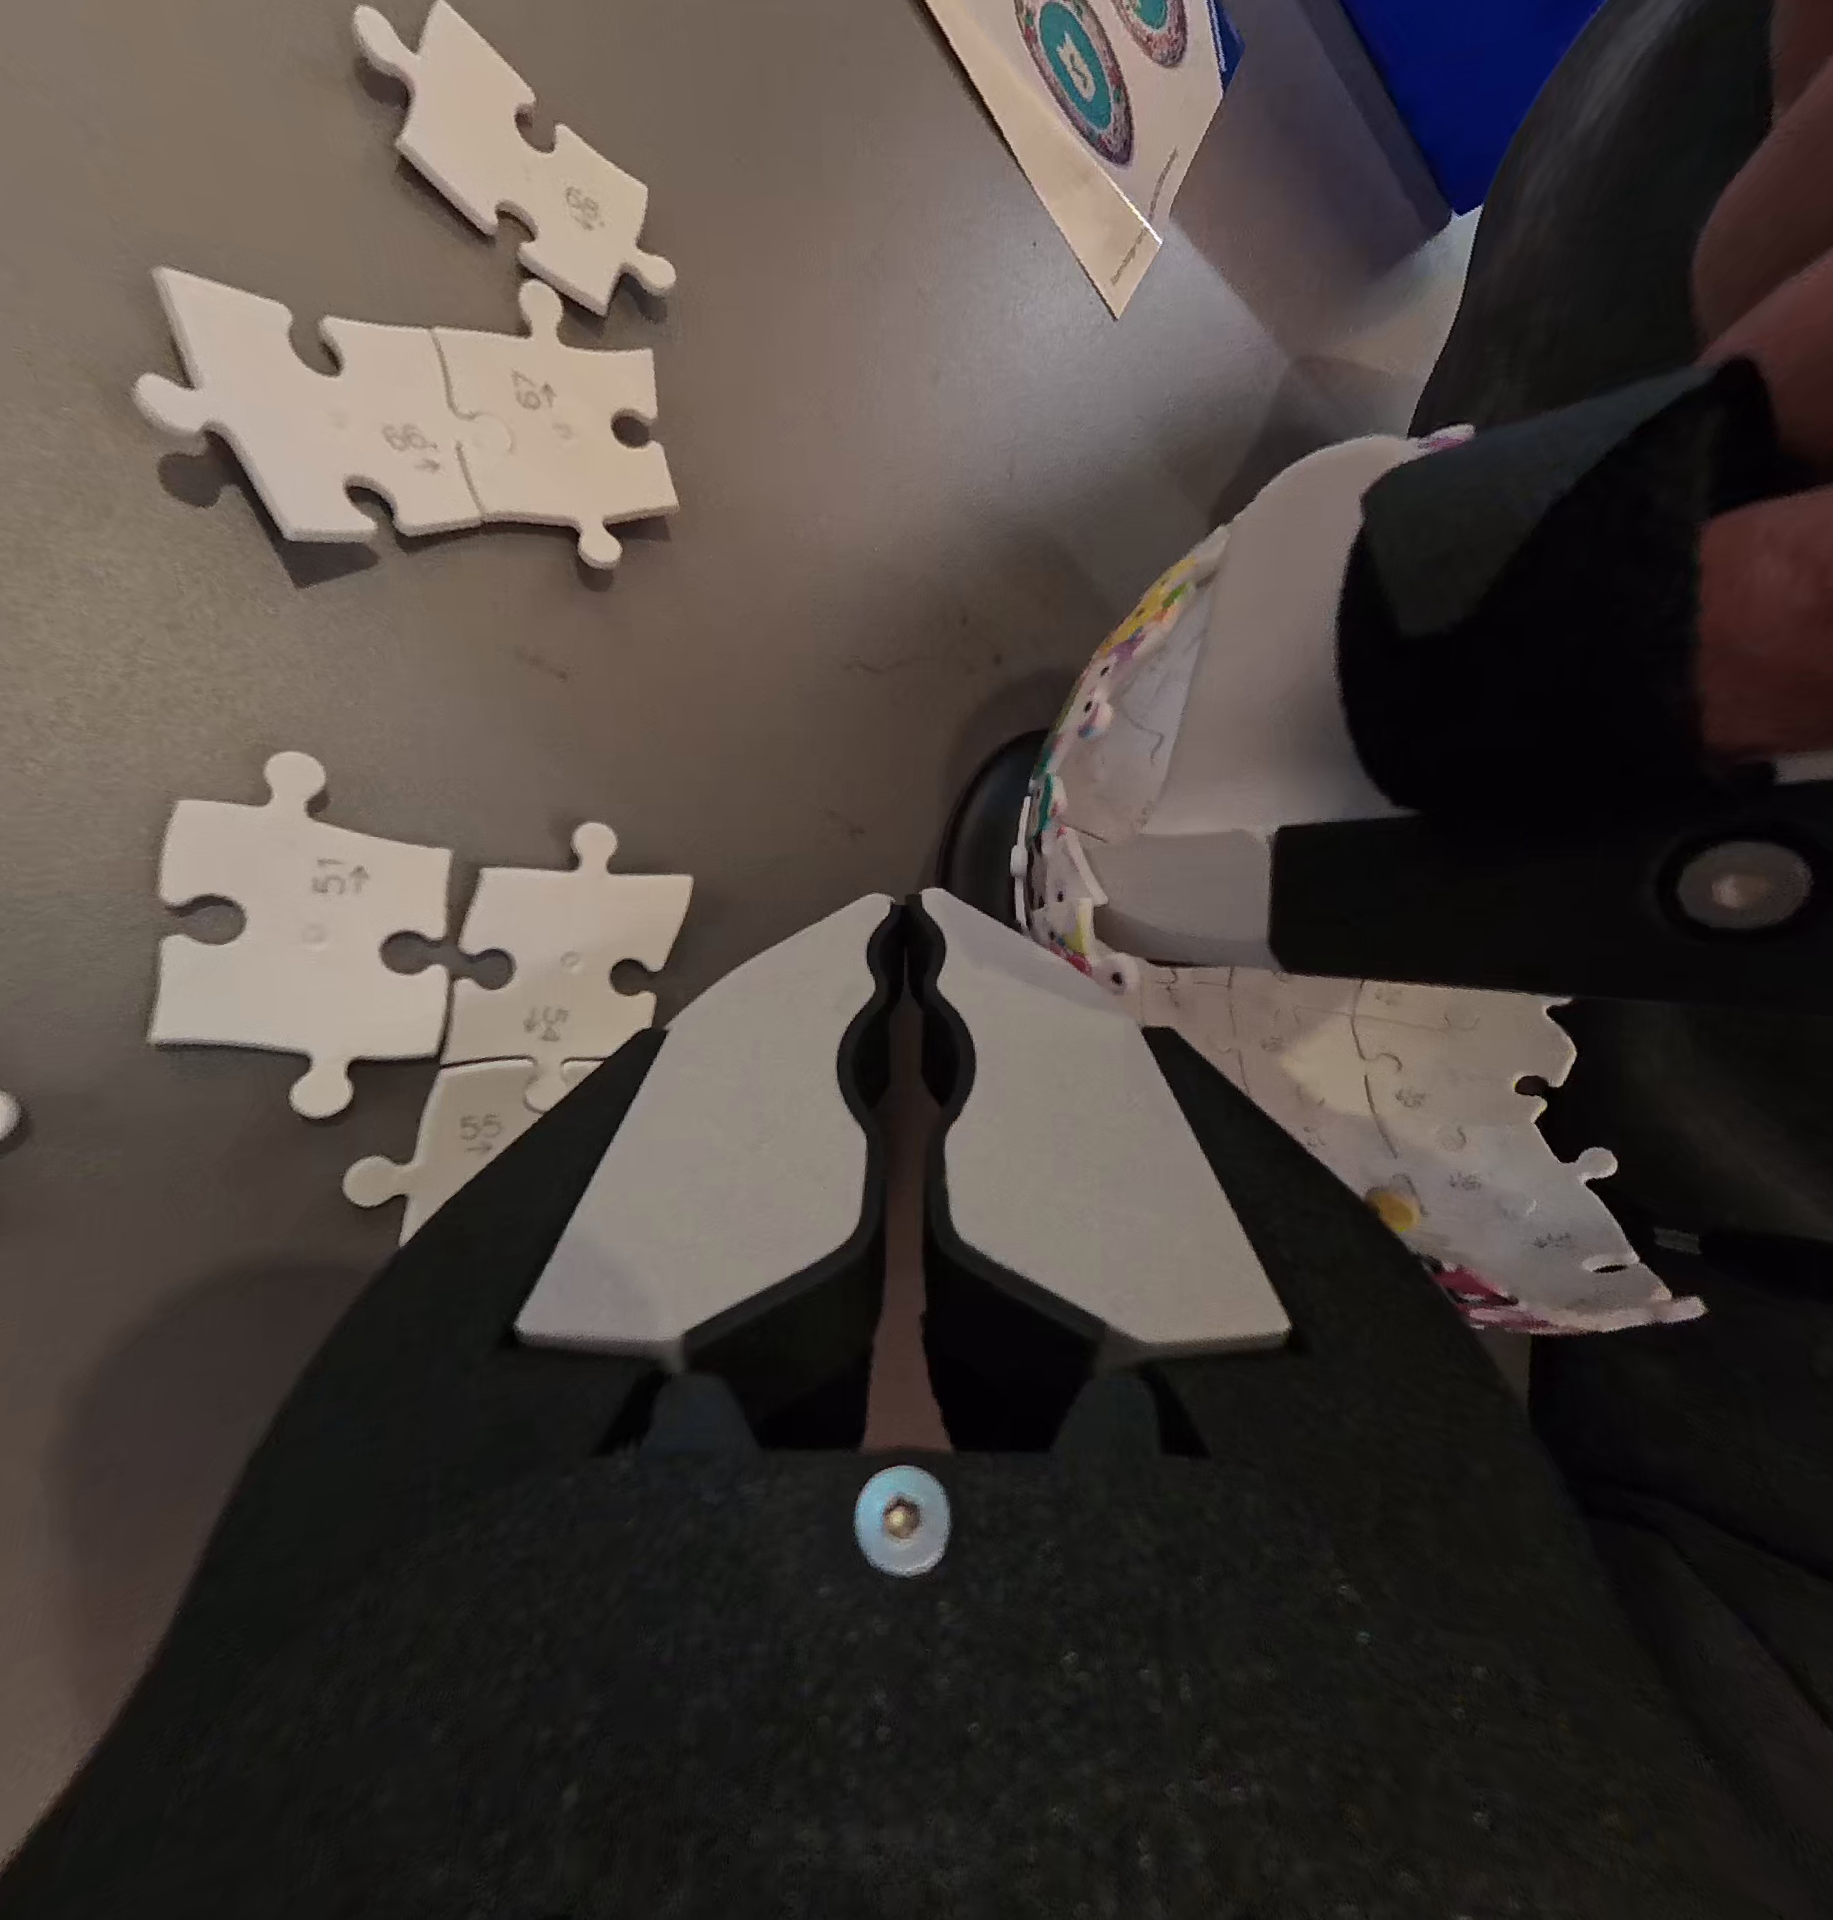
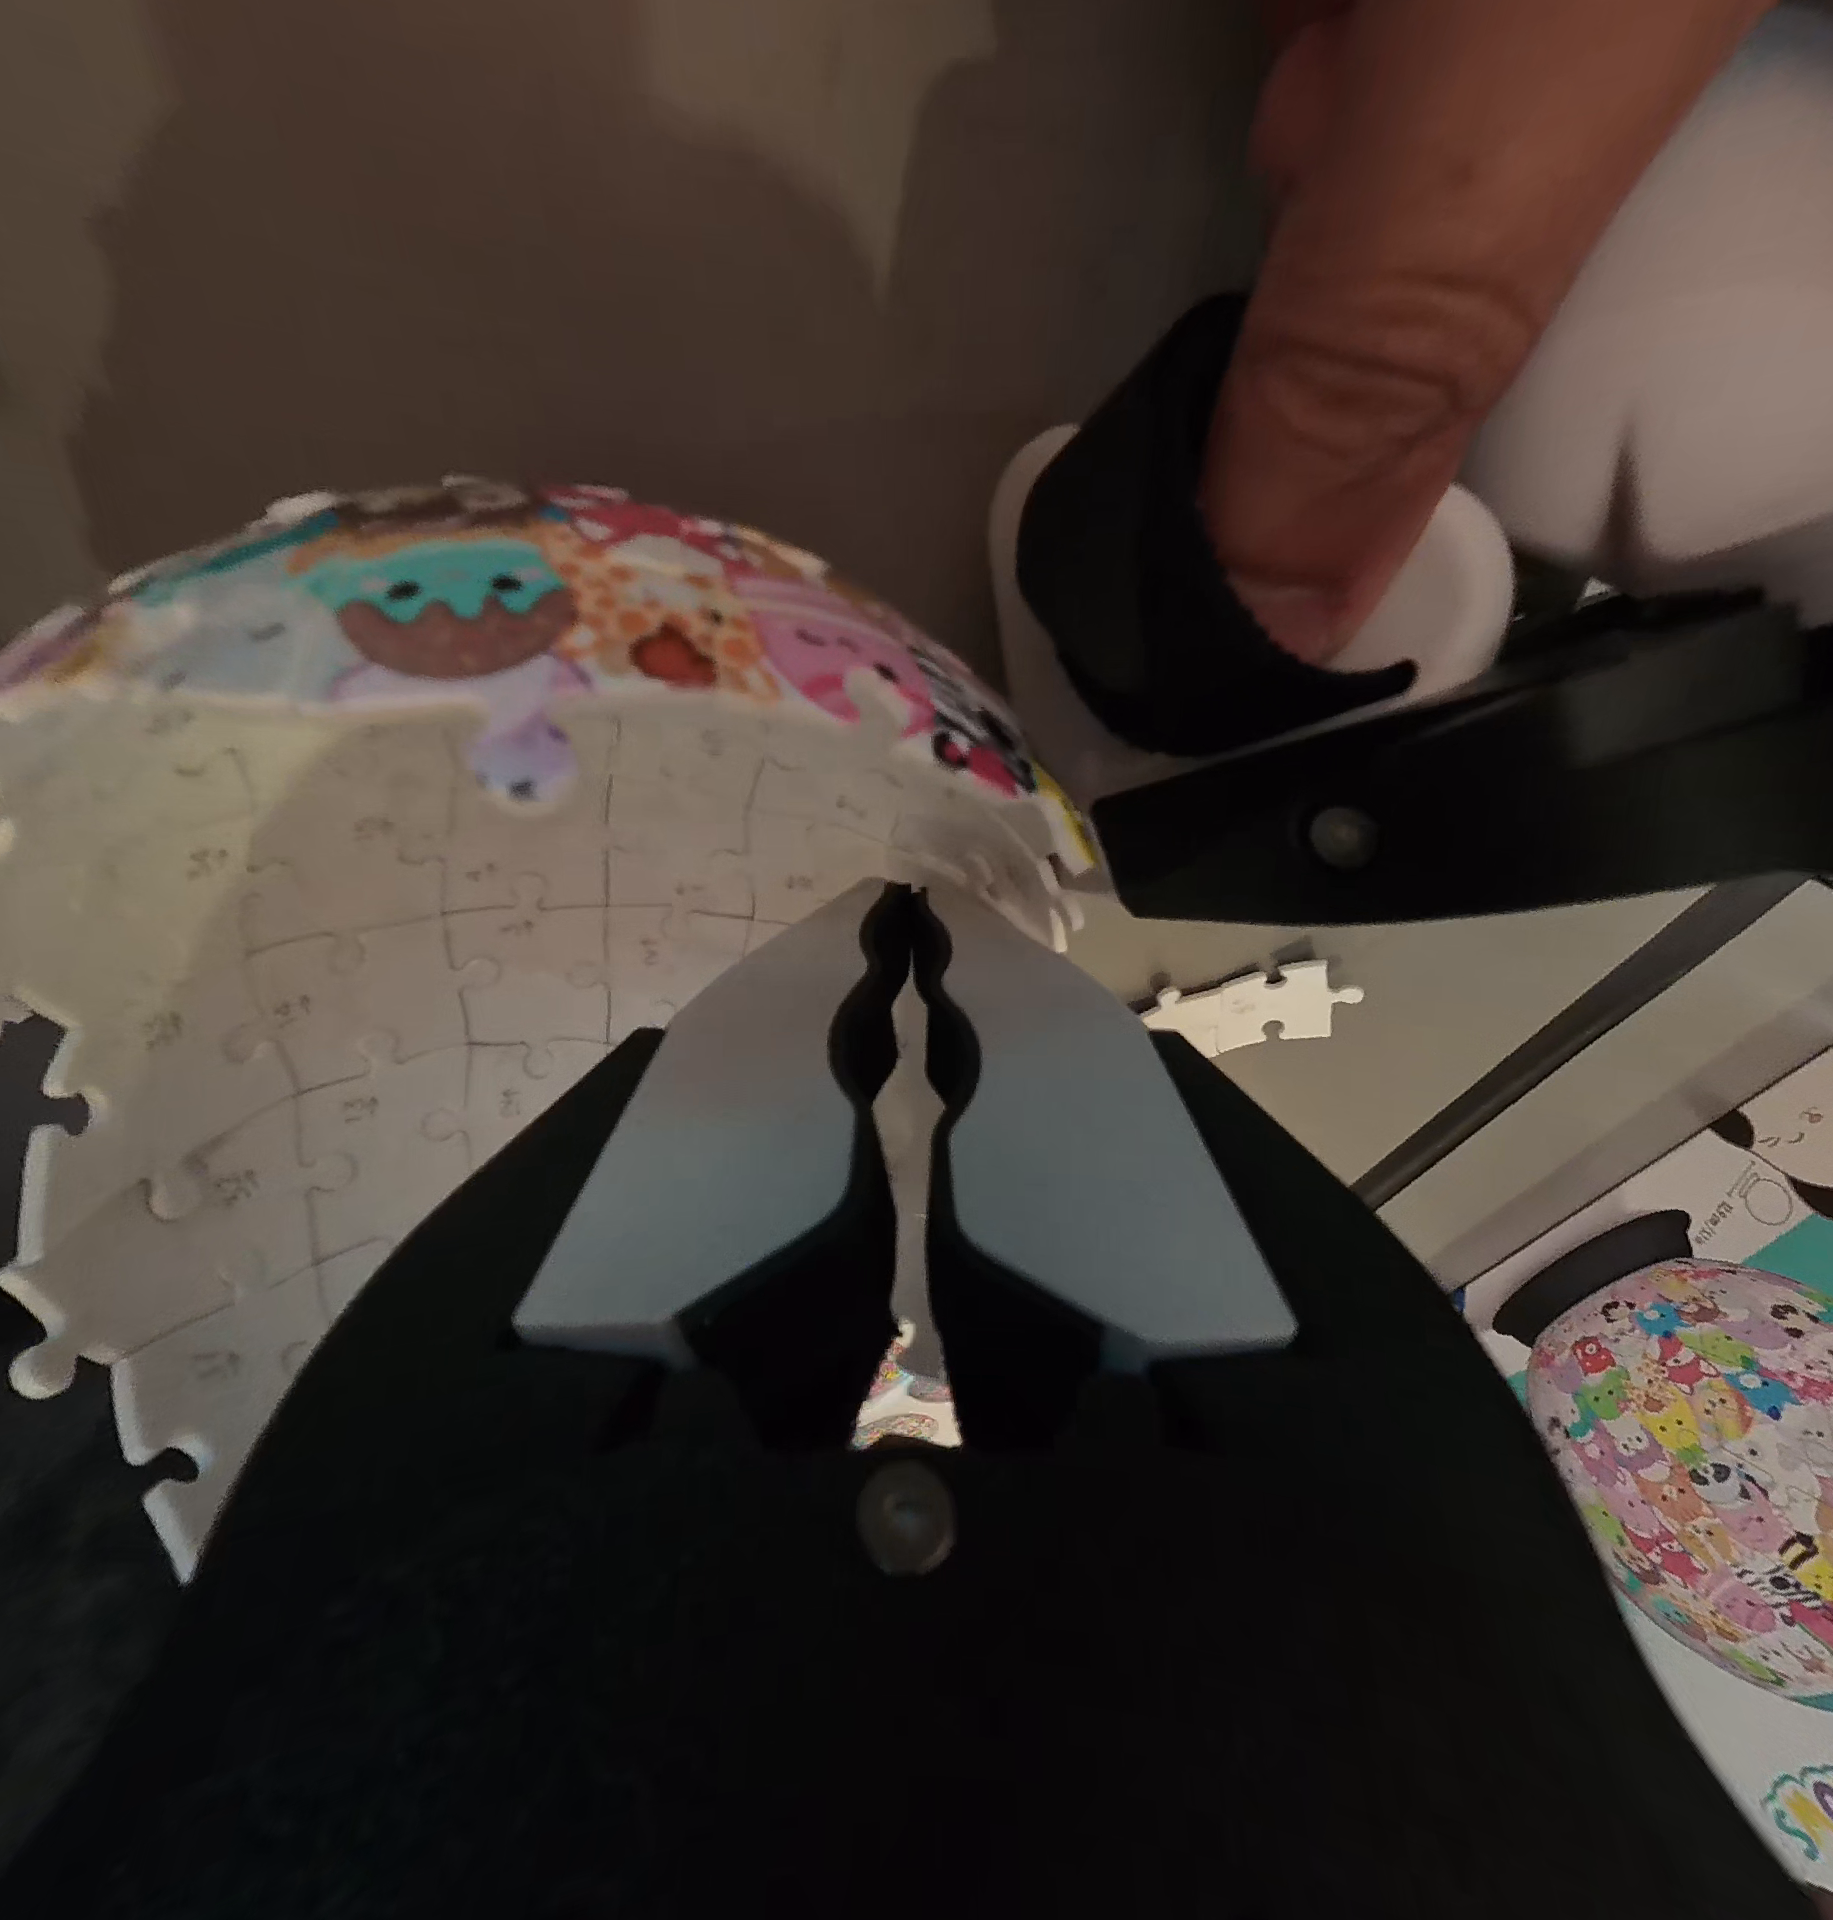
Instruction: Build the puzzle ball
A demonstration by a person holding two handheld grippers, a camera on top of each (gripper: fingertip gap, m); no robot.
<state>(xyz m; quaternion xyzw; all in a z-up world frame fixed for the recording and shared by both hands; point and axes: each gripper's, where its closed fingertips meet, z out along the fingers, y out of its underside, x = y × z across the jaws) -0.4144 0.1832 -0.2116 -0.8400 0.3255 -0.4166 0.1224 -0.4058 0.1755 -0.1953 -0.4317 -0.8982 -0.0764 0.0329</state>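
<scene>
The half-built puzzle ball (image 2: 392, 935) sits on the grey bench (image 1: 839, 540), an open shell with bright cartoon faces across its outer curve and plain white numbered backs showing on the inside. In the left wrist view it (image 1: 1411, 1122) shows at the right, resting on a dark round stand (image 1: 979, 821). The right gripper (image 2: 907, 896) has its tips at the ball's ragged edge, the jaws drawn together with only a thin slit between them; whether they pinch the rim I cannot tell. The left gripper (image 1: 907, 914) hangs over the bench just beside the ball, jaws closed on nothing. Loose white pieces lie face-down further out: a joined pair (image 1: 424, 426), a single piece (image 1: 517, 145) beyond it toward the far edge, and a cluster (image 1: 309, 925) nearer, partly under the left gripper. A printed leaflet (image 1: 1088, 135) lies near the far edge. In the right wrist view the puzzle box (image 2: 1722, 1455), showing the finished ball, lies at the right.
</scene>
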